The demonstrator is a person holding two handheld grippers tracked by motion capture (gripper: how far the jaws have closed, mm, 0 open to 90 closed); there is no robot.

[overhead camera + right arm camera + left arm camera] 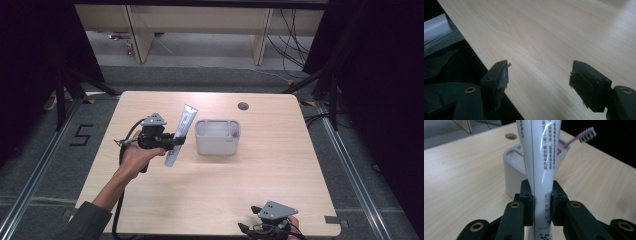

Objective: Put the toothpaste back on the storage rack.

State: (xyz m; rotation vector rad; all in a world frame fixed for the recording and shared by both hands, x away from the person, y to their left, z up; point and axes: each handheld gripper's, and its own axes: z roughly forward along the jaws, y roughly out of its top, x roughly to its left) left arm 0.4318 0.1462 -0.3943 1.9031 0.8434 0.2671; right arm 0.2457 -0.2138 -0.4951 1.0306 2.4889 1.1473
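With your left hand-held gripper (541, 207) clamping the toothpaste tube (540, 165), keep it upright over the grey holder (217, 136); your right hand-held gripper (539, 82) gapes wide.

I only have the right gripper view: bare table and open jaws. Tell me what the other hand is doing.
Observer: The left gripper is shut on a white tube, lifted off the table.
Operator: Report what's near it.
Observer: A grey holder stands just beyond the tube, apart from it.
Operator: Say what's in the holder.
Observer: A pink toothbrush sticks out of it, bristle end up.
Operator: Give me my own position.
Observer: The right gripper sits at the table's near edge, right of centre.
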